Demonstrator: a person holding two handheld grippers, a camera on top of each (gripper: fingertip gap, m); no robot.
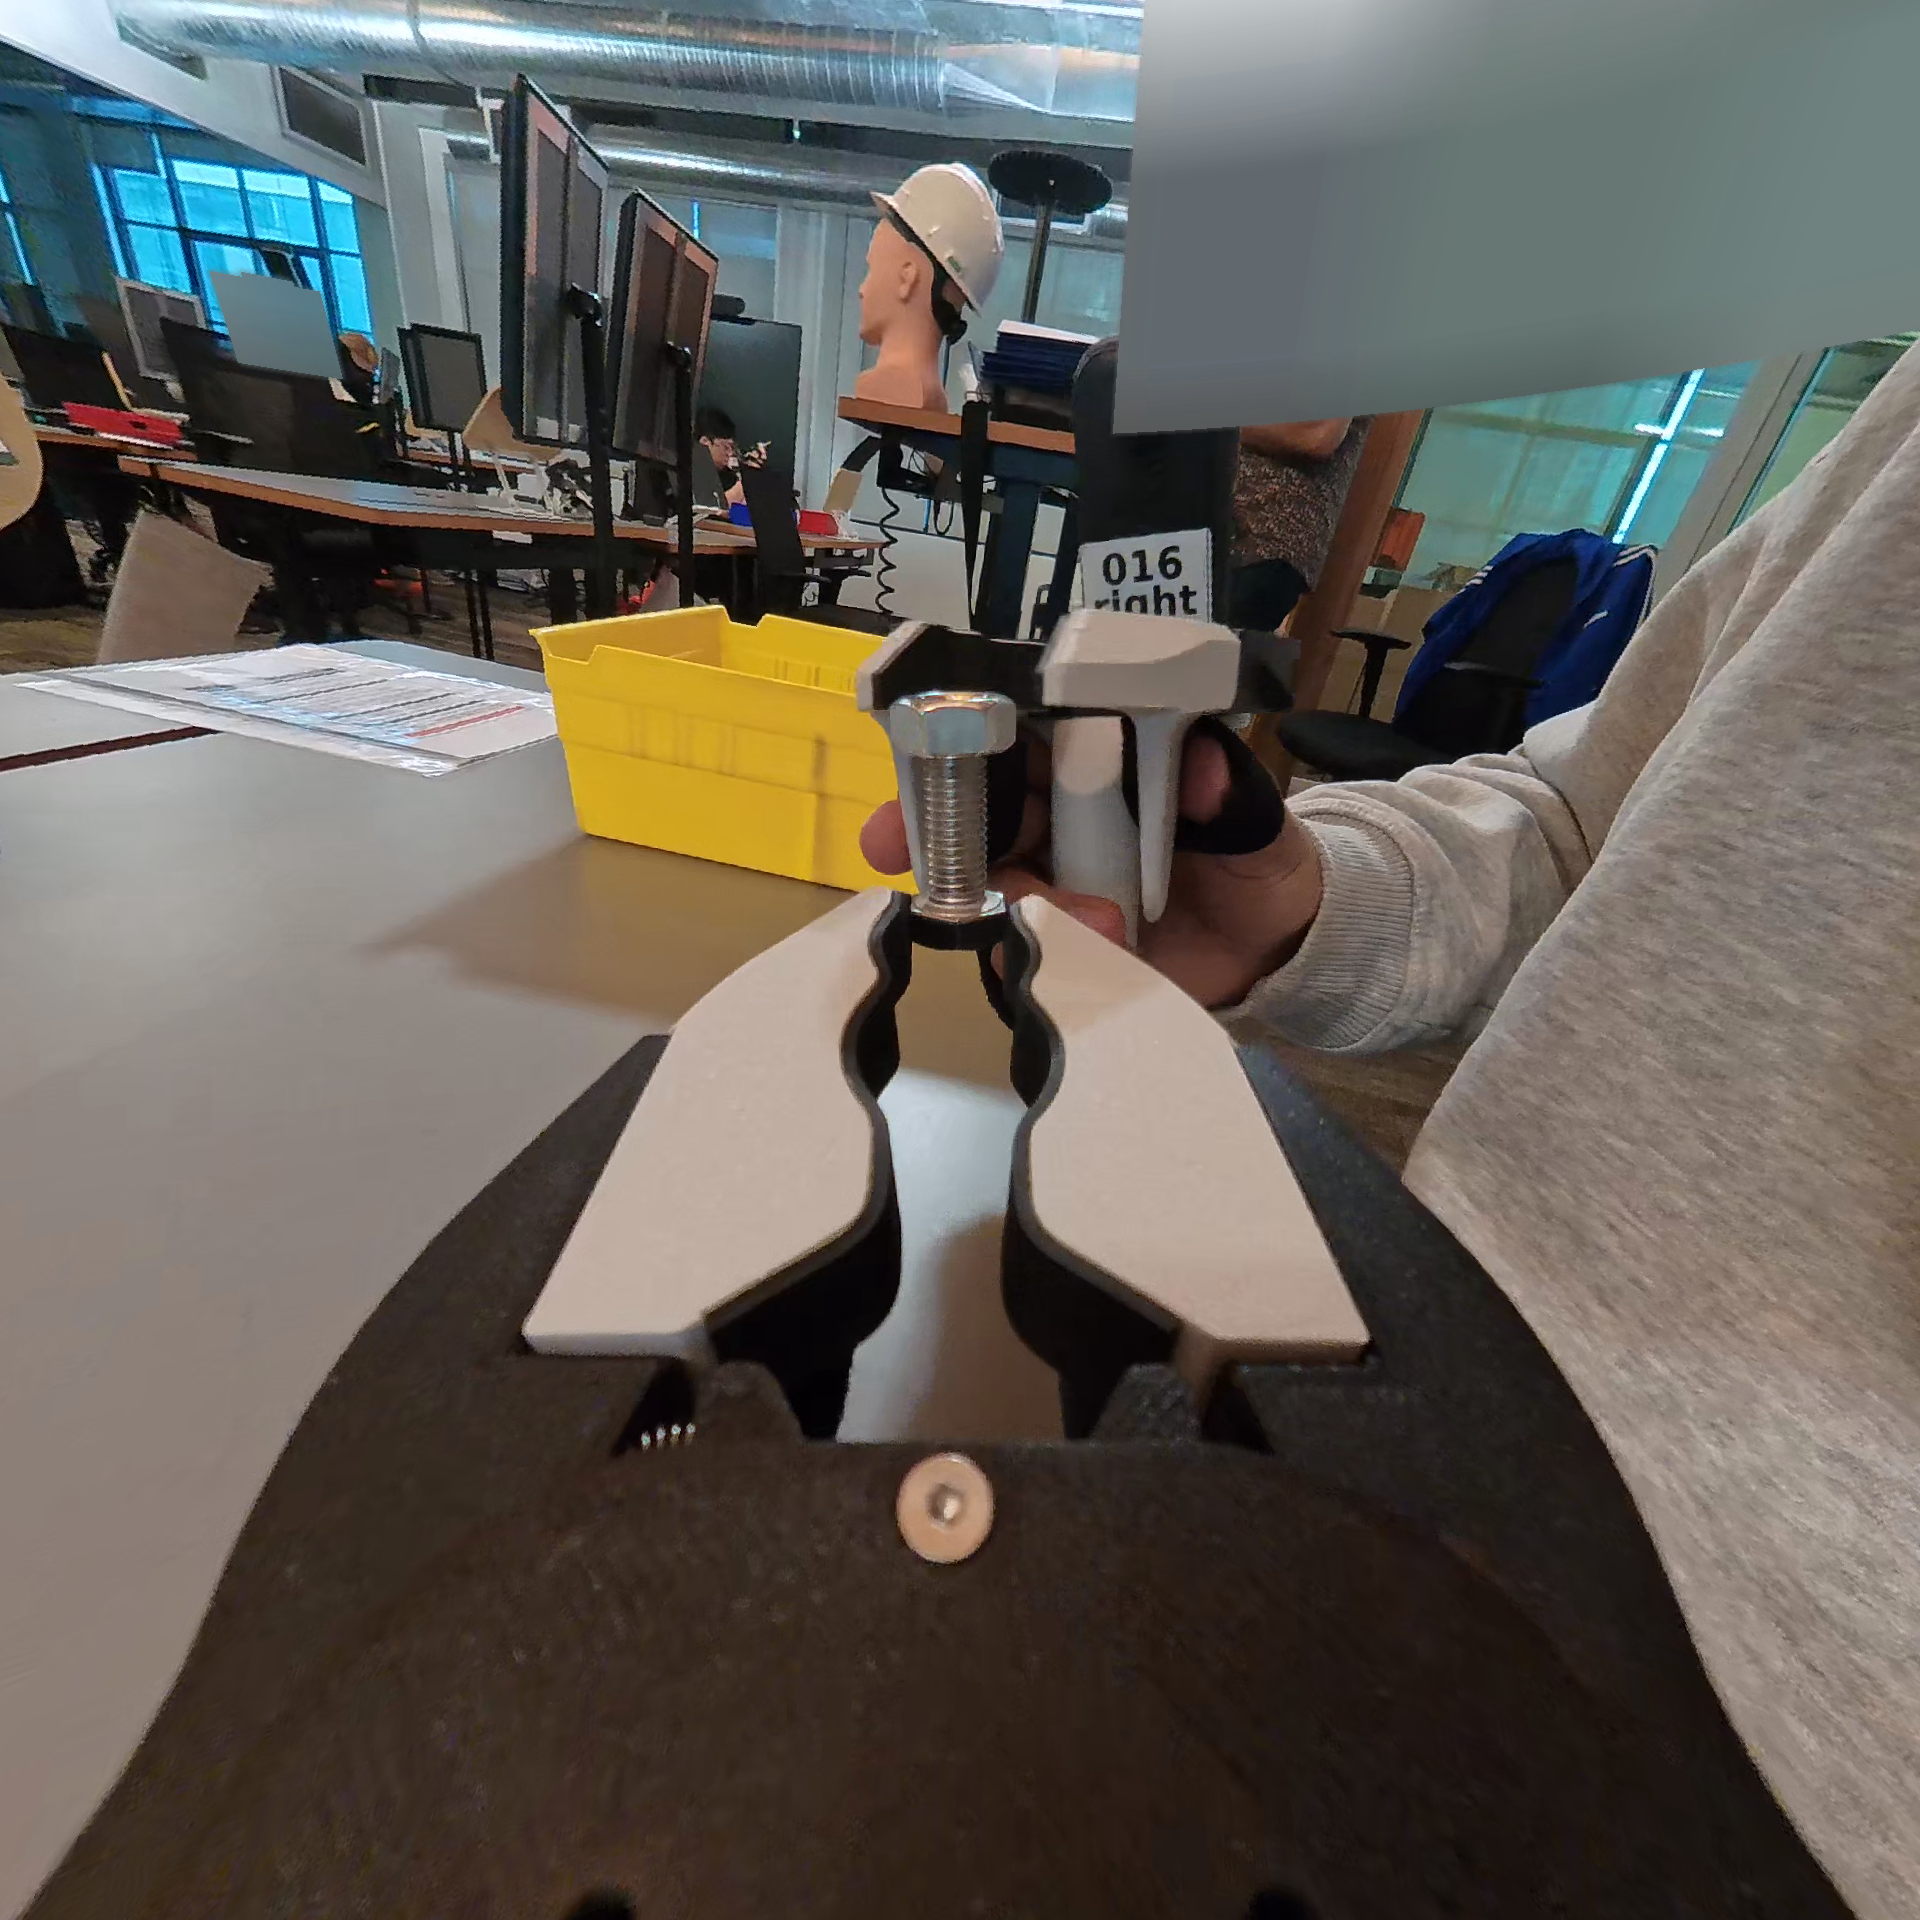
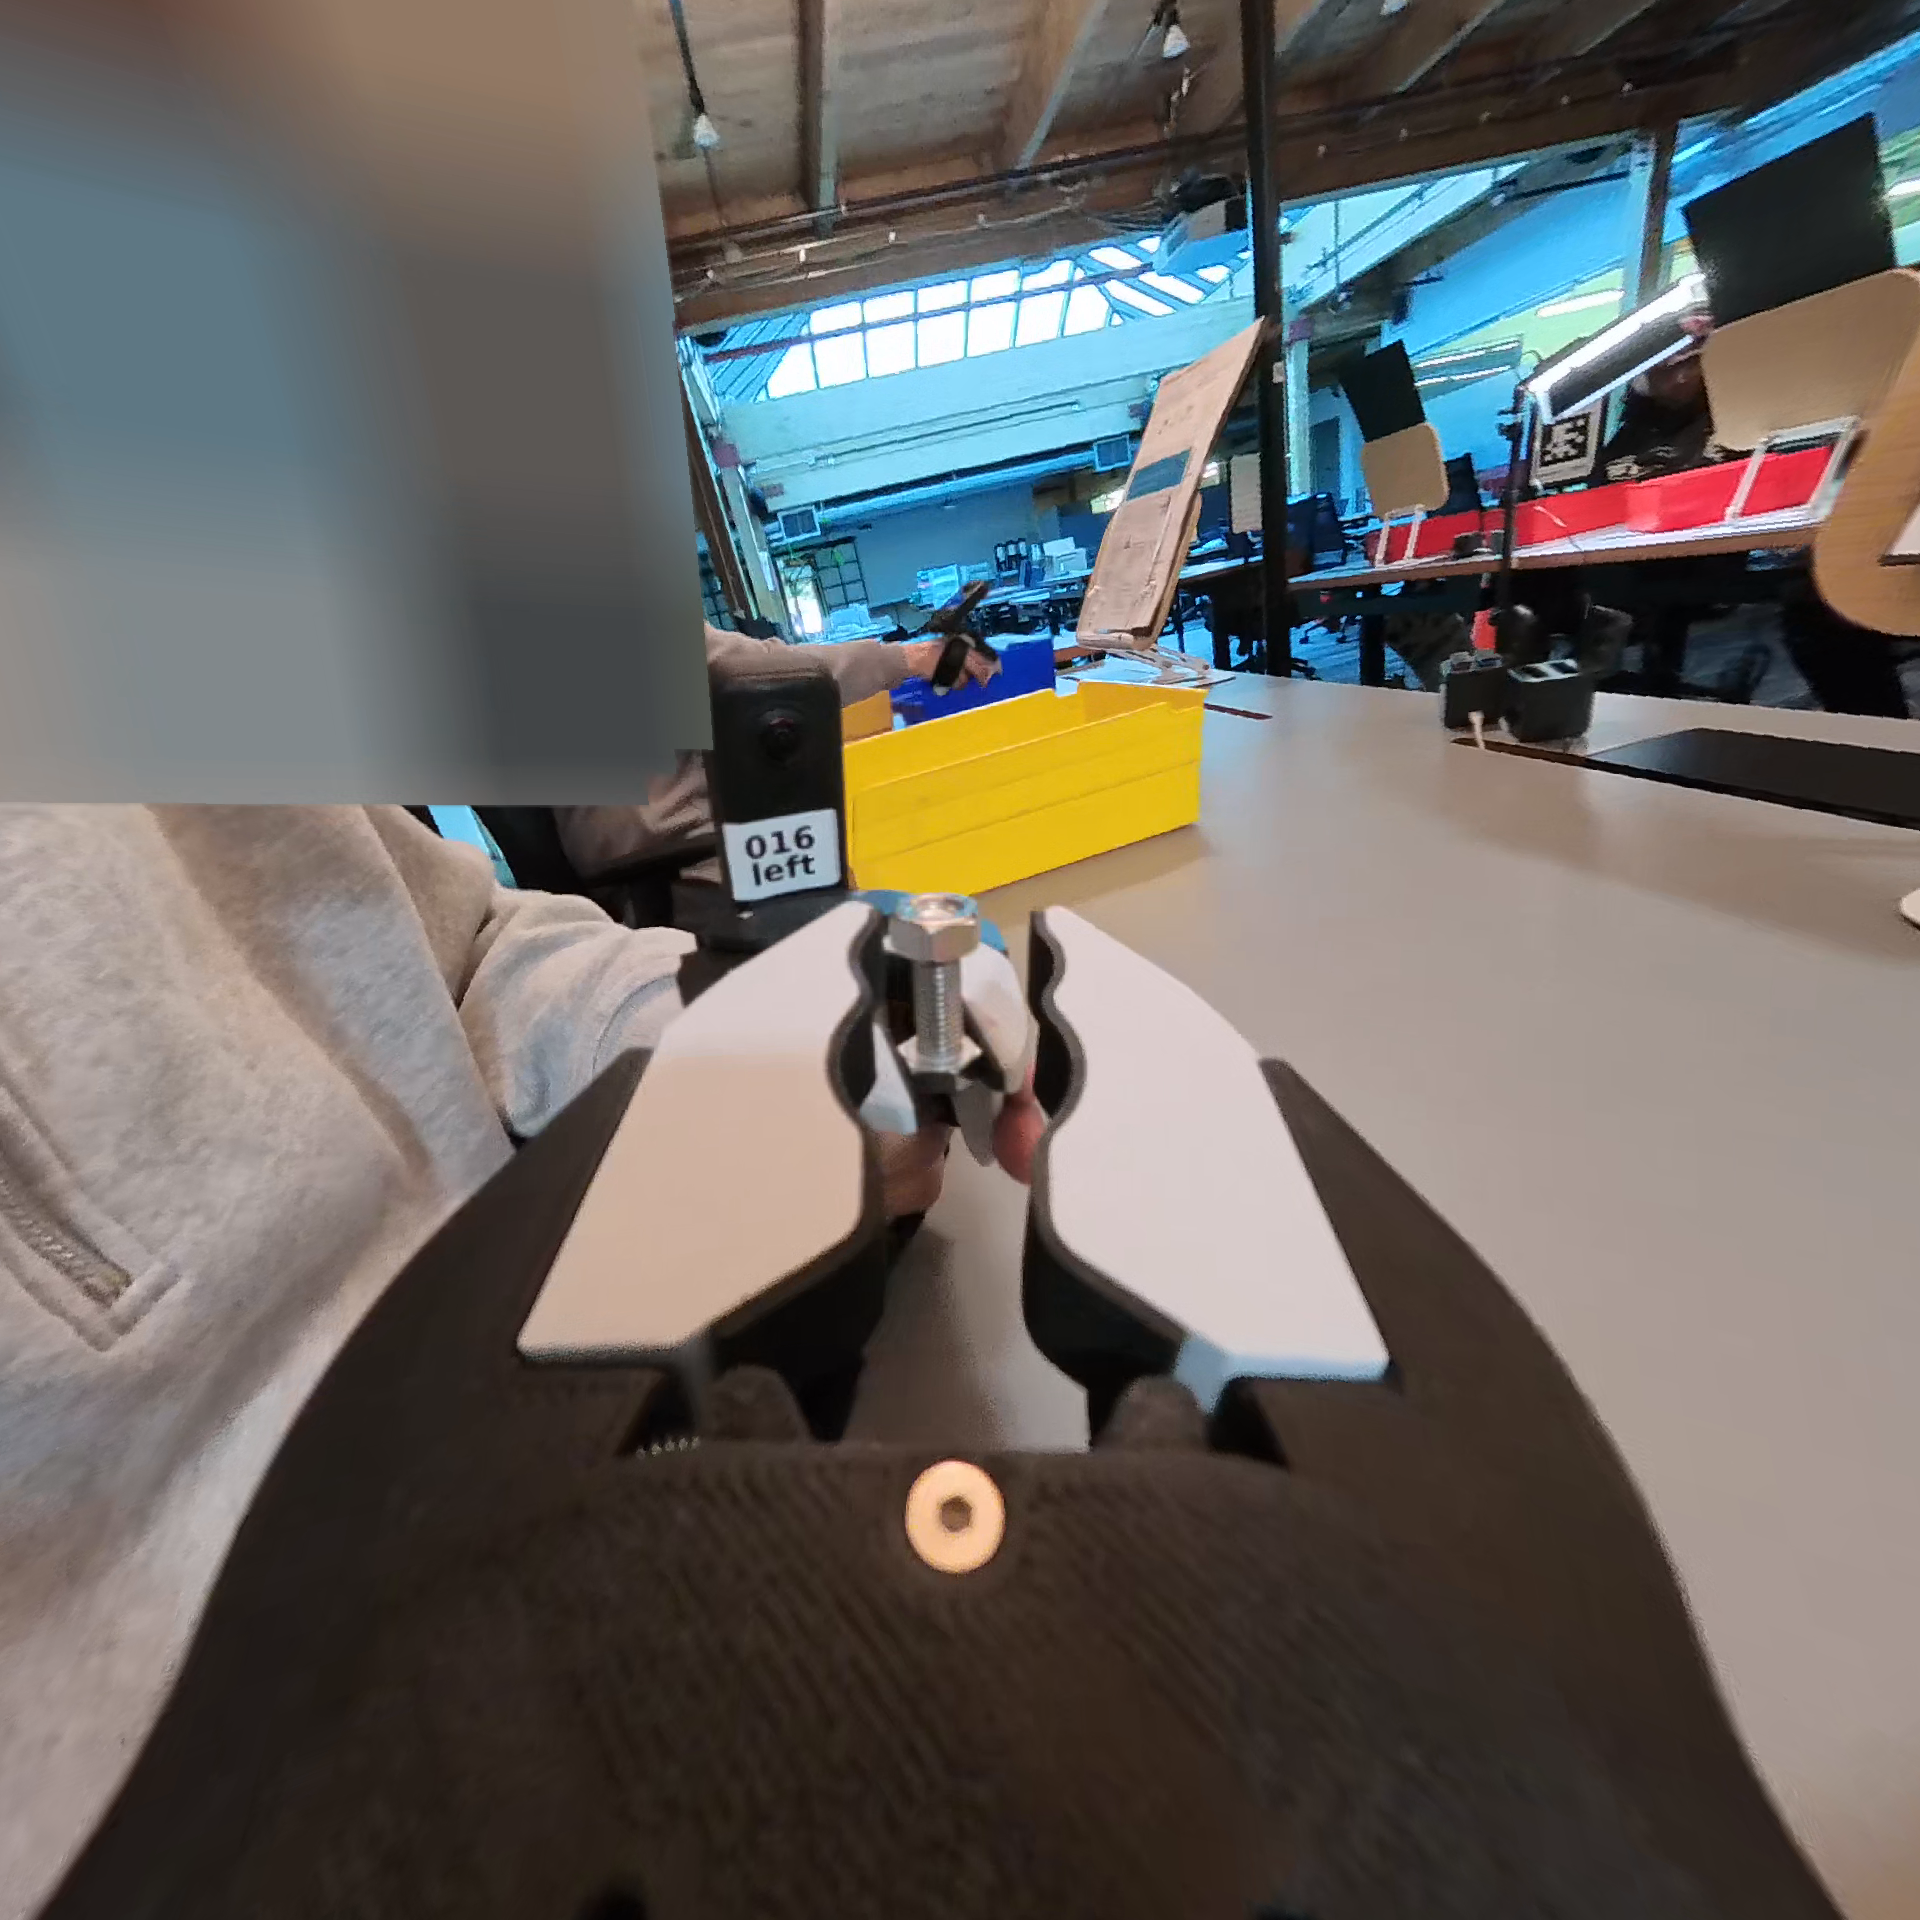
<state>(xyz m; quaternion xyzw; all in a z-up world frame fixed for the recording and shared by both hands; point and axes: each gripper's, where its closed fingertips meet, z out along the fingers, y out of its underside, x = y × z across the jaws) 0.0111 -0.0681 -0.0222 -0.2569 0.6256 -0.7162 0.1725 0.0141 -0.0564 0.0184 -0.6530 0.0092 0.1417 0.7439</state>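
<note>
The left hand-held gripper (image 1: 951, 925) is pinching a nut (image 1: 951, 906) at the foot of an upright bolt (image 1: 948, 810), above the surface (image 1: 260, 987). The right hand-held gripper (image 2: 956, 920) is standing with its fingers apart, the bolt head lying against its 9 o'clock finger. A yellow bin (image 1: 707, 748) is sitting at 11 o'clock behind the bolt.

With only the nut clamped, the bolt is probably risking tilting or dropping if knocked.

White printed labels (image 1: 1143, 582) (image 2: 781, 854) are showing on both camera bodies.
</note>
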